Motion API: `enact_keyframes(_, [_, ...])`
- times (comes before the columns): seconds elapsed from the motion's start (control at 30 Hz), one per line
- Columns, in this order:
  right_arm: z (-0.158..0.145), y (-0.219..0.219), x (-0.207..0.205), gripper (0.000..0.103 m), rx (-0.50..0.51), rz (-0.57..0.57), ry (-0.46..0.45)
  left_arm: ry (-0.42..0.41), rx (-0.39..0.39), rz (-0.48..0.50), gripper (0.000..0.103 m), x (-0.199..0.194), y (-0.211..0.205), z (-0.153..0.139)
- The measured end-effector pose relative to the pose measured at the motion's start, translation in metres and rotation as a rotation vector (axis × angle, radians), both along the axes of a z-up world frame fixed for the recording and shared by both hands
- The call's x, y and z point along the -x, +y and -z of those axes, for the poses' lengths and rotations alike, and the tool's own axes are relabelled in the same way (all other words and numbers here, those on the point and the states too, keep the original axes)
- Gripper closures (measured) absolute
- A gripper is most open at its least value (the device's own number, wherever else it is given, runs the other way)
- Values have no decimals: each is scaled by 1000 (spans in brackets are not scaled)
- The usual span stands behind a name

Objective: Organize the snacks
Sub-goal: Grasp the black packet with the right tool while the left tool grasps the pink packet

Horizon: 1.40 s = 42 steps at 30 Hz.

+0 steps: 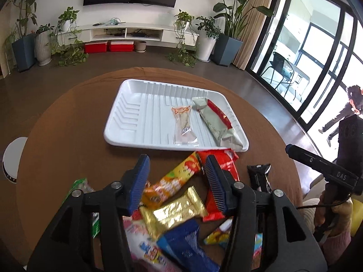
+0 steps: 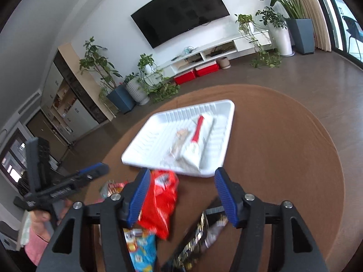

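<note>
A white ribbed tray point(image 1: 136, 104) point(image 2: 222, 113) sits on the round brown table and holds a clear-wrapped snack point(image 1: 184, 124) and a grey-and-red packet point(image 1: 215, 122) point(image 2: 197, 136). A pile of loose snacks lies in front of it: a gold wrapper point(image 1: 174, 210), an orange-yellow packet point(image 1: 174, 179), a red bag point(image 1: 226, 161) point(image 2: 161, 204), a blue packet point(image 1: 186, 244) and a black packet point(image 1: 258, 176) point(image 2: 199, 233). My left gripper point(image 1: 178, 170) is open and empty above the pile. My right gripper point(image 2: 181, 181) is open and empty above the red bag and black packet.
The table point(image 1: 68, 136) ends in a curved edge all round. A white chair back point(image 1: 13, 158) stands at its left. The other hand-held gripper shows at the right of the left wrist view point(image 1: 322, 167) and at the left of the right wrist view point(image 2: 68, 183).
</note>
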State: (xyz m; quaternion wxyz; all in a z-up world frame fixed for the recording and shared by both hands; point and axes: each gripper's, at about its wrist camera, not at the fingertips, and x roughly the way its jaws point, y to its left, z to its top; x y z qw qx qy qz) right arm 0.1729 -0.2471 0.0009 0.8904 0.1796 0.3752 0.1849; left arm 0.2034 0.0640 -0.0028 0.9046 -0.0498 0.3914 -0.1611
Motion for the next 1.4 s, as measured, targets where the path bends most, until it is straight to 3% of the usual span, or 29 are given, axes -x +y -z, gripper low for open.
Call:
enact_keyframes(0.27, [32,17,31,41,101,13,70,82,-18,-76,52,79,37,33])
enact_keyframes(0.47, [43,27,38,41,144,9,97,129,-2,-114,52,104,51,54])
enact_keyframes(0.73, [50,33,44,40,200,15,100,165,-8,-137,52,98,49,63])
enact_keyframes(1.17, [58,31,38,36,151,15,147,185,-24,-135,52,86,36,74])
enact_keyframes(1.4, [61,48,26,37,225,-38,152,187,-62,-125,52,82,27,81])
